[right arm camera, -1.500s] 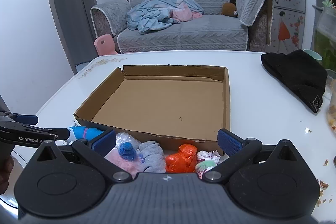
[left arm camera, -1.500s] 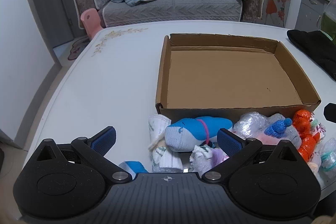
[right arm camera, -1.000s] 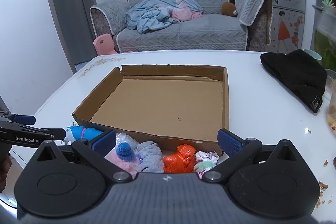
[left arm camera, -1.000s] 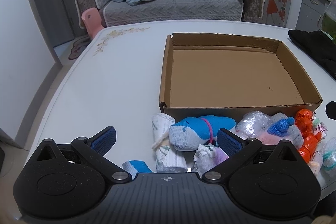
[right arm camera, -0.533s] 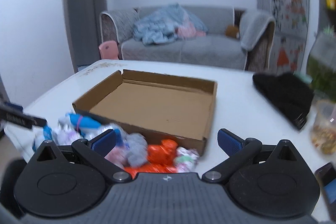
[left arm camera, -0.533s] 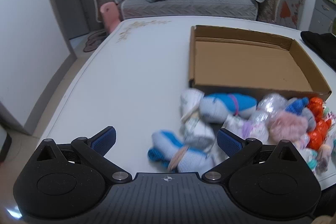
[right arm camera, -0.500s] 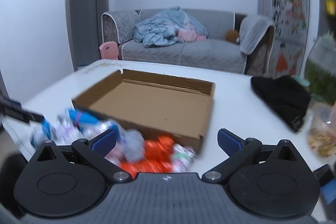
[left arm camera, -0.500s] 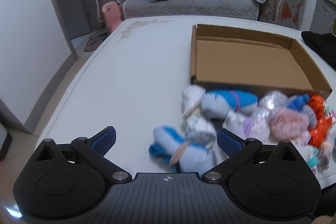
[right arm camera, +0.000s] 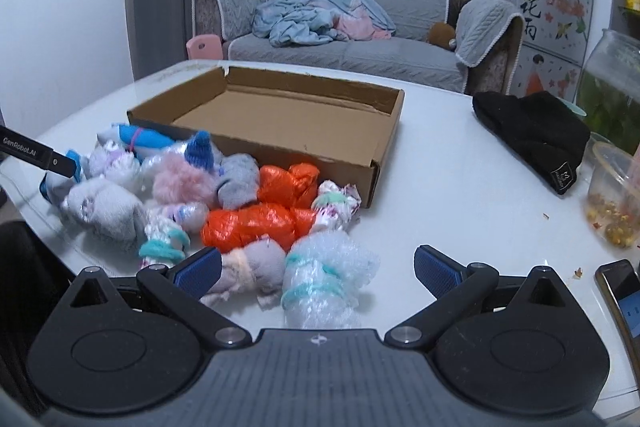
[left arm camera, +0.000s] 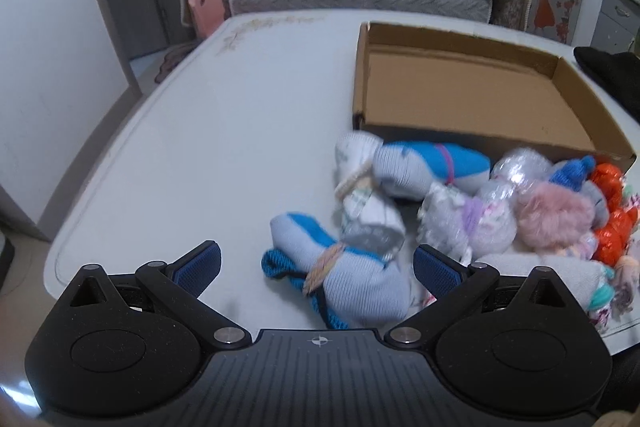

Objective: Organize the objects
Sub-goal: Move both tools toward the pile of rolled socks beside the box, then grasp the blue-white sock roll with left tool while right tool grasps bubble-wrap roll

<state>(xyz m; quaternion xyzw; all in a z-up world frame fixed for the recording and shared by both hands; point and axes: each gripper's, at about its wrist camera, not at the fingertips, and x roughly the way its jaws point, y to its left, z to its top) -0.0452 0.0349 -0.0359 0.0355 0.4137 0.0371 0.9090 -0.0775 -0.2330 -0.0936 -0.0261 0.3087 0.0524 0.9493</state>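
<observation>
Left wrist view: cardboard box (left arm camera: 472, 99), shallow and open-topped, stood on the white counter (left arm camera: 224, 131) with nothing seen inside. Pile of bundled socks (left arm camera: 472, 203) lay outside along the box's near wall; a light-blue sock bundle (left arm camera: 352, 279), tied with a band, lay nearest, between the spread fingers of the left claw (left arm camera: 316, 265), which was released and gripped nothing. A blue-and-white rolled sock (left arm camera: 432, 167) lay just beside the box. Right wrist view: the same box (right arm camera: 288, 115) showed a bare floor. Bundles lay against its near side, among them two orange bundles (right arm camera: 272, 211), a pink fluffy one (right arm camera: 180, 183) and a bubble-wrapped one (right arm camera: 324, 283). Right claw (right arm camera: 316, 267) was released, fingers wide over the nearest bundles. Black knit hat (right arm camera: 536, 135) lay well apart to the right.
</observation>
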